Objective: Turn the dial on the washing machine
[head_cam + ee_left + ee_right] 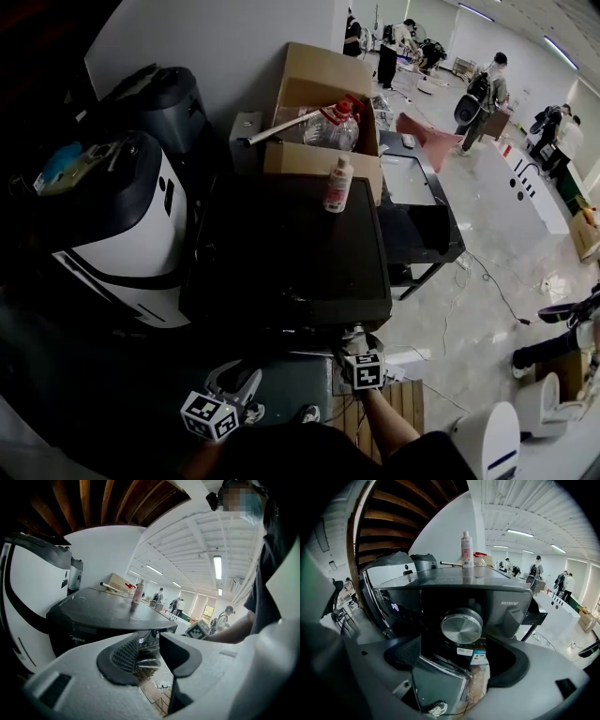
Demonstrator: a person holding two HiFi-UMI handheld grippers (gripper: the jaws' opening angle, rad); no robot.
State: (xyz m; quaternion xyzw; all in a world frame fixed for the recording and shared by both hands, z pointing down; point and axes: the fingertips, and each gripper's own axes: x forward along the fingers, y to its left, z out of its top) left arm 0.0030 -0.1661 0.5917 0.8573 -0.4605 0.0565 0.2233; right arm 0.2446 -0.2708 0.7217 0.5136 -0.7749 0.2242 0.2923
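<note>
Dial ahead of wide right tool; washing machine marked Midea; left tool wide, empty

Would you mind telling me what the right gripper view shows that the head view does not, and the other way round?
Only the right gripper view: the silver dial on the washing machine front panel, framed between the open jaws of the right gripper, not gripped. Only the head view: the cardboard box behind the machine, and the left gripper at the picture's bottom. Both: the machine's dark top and the white bottle standing upright on it.
</note>
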